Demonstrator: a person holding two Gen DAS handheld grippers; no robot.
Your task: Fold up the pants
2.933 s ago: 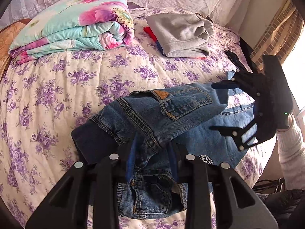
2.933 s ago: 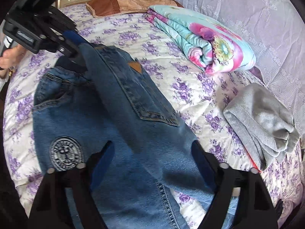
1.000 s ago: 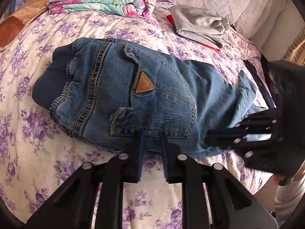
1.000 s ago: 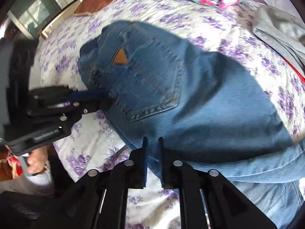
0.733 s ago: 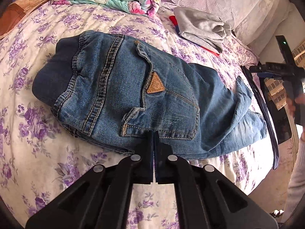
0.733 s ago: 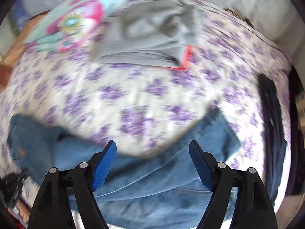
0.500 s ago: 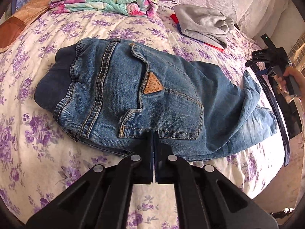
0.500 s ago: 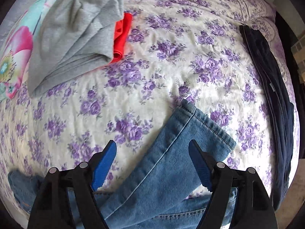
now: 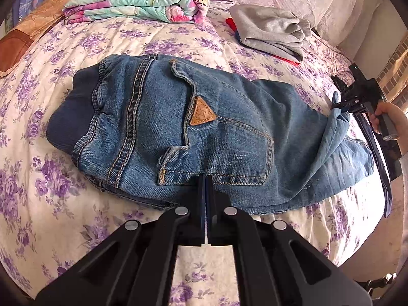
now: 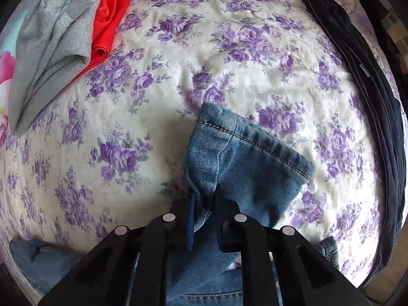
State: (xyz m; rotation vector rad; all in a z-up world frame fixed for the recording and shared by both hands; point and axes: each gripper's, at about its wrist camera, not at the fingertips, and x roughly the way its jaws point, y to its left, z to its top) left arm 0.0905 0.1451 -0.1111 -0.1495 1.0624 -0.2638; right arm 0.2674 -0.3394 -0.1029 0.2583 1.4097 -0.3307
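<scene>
Hem (image 10: 252, 140) of jeans (image 9: 204, 127) clamped in right claw (image 10: 204, 204).

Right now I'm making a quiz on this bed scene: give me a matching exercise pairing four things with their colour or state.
Things:
1. jeans
2. folded quilt
3. right gripper
4. left gripper

Descriptions:
a. shut, nothing between the jaws
b. turquoise with pink flowers
c. clamped on a trouser-leg hem
d. blue denim, lying on the floral bedspread

Pairs: 1-d, 2-b, 3-c, 4-a
</scene>
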